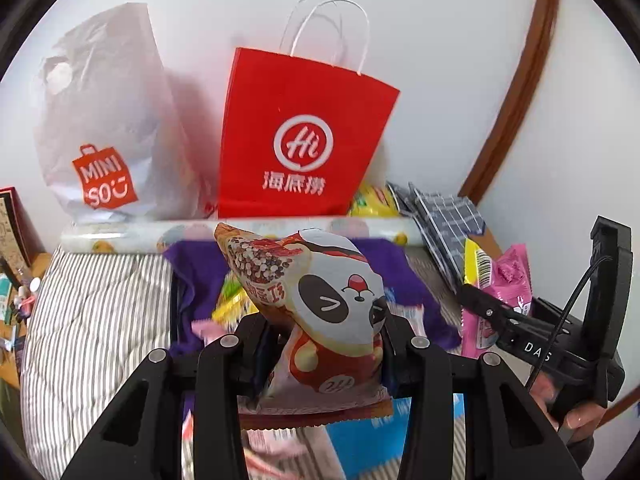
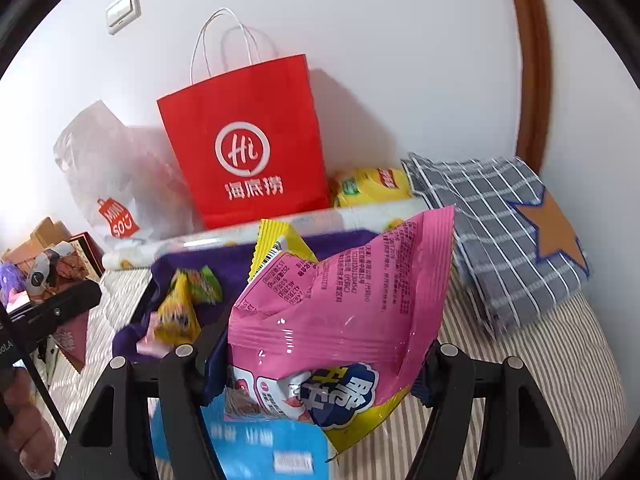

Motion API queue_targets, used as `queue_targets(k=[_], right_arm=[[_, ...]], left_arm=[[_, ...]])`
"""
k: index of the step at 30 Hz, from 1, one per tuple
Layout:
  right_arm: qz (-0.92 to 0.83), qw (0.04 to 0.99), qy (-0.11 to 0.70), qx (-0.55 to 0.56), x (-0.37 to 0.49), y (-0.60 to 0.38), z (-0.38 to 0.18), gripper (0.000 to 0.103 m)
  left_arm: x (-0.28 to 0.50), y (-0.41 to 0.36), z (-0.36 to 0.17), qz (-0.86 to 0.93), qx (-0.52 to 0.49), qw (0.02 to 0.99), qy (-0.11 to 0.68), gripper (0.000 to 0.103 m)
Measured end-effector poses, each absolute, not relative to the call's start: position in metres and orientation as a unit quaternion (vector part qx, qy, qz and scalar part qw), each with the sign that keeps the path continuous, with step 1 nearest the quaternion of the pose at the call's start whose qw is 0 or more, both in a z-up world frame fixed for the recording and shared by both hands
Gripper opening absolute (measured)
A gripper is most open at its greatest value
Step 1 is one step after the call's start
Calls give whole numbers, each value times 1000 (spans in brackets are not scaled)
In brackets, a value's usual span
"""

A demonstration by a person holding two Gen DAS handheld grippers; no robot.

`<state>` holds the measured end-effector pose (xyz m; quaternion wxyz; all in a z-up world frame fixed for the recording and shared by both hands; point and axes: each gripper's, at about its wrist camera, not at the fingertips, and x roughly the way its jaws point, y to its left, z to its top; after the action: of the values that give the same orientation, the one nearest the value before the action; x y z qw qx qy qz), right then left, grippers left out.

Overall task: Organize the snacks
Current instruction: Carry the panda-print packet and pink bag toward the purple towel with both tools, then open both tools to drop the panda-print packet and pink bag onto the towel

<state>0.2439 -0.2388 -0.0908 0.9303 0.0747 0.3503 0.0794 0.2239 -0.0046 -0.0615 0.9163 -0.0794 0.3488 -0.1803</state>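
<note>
My left gripper is shut on a white-and-red snack packet with a panda face and holds it up above the bed. In the right wrist view, my right gripper is shut on a pink-and-yellow snack packet, also lifted. That pink packet shows at the right of the left wrist view. Beneath both lies a purple cloth with small yellow-green snack packets on it. A red paper bag with white handles stands upright against the wall behind.
A white plastic shopping bag stands left of the red bag. A printed roll lies along the wall. A yellow packet and a grey checked cloth sit at the right. A blue packet lies on the striped bedding.
</note>
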Motion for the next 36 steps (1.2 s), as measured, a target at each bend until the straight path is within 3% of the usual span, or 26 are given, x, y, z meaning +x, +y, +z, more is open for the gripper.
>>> queue_targets(k=[13,24,32,36], right_arm=[[126,896,420,67,302,-219,-155,68],[136,870,467,77,312,-221,-177,70],[145,878,440,123,309,-237,-162,82],[145,890,413,129,299,-245,-148,82]], left_arm=[[258,8,-116,-184,-121,891,396,42],[253,-11,-125,-188,-89,896,393,42],[253,-13,-122,-193,-90,897,388,42],[255,-18,-119,-193,-89,896,390,42]])
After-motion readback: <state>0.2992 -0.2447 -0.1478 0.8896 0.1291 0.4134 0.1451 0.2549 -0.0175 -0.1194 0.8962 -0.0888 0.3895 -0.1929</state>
